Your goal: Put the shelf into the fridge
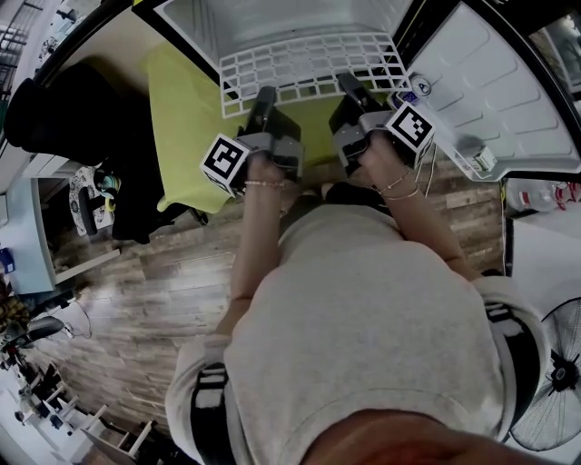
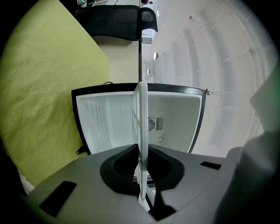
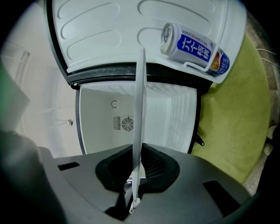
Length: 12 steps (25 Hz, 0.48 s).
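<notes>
The white wire shelf (image 1: 309,65) is held level in front of the open fridge (image 1: 272,20), its far edge at the fridge mouth. My left gripper (image 1: 263,102) is shut on the shelf's near edge at the left, and my right gripper (image 1: 352,93) is shut on the near edge at the right. In the left gripper view the shelf (image 2: 141,131) shows edge-on between the jaws, with the white fridge interior (image 2: 175,122) behind. The right gripper view shows the shelf (image 3: 139,127) edge-on too, pointing into the fridge cavity (image 3: 166,118).
The fridge door (image 1: 508,100) stands open at the right, with a blue and white can (image 3: 192,48) in its rack. A yellow-green cloth (image 1: 186,127) covers the left of the fridge. A fan (image 1: 558,372) stands on the wooden floor at lower right.
</notes>
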Each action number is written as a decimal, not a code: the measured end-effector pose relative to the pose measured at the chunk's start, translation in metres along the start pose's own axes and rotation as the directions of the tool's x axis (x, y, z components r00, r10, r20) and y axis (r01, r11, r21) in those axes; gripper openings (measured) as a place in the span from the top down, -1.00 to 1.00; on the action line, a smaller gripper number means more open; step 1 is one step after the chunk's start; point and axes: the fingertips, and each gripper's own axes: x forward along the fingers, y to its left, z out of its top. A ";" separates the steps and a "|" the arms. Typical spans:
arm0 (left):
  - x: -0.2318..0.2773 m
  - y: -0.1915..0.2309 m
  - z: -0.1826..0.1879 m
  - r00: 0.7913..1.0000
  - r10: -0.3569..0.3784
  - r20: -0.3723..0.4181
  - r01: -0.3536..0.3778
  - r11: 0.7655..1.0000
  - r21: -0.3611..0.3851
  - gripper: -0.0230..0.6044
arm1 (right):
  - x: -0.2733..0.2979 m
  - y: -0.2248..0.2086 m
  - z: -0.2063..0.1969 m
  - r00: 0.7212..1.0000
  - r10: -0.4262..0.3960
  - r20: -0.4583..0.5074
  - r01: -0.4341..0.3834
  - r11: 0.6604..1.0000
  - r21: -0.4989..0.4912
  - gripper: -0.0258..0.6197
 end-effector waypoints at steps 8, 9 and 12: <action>0.001 -0.002 0.000 1.000 0.007 0.016 -0.007 1.000 0.011 0.78 | 0.003 0.000 0.001 1.000 0.000 -0.004 0.000 1.000 0.017 0.84; 0.001 -0.002 0.001 1.000 0.011 0.023 -0.011 1.000 0.016 0.79 | 0.003 -0.001 0.001 1.000 -0.005 -0.005 0.005 1.000 0.024 0.85; 0.005 -0.001 0.001 0.999 0.016 0.034 -0.016 1.000 0.017 0.79 | 0.007 -0.002 0.004 1.000 -0.004 -0.010 0.005 1.000 0.027 0.85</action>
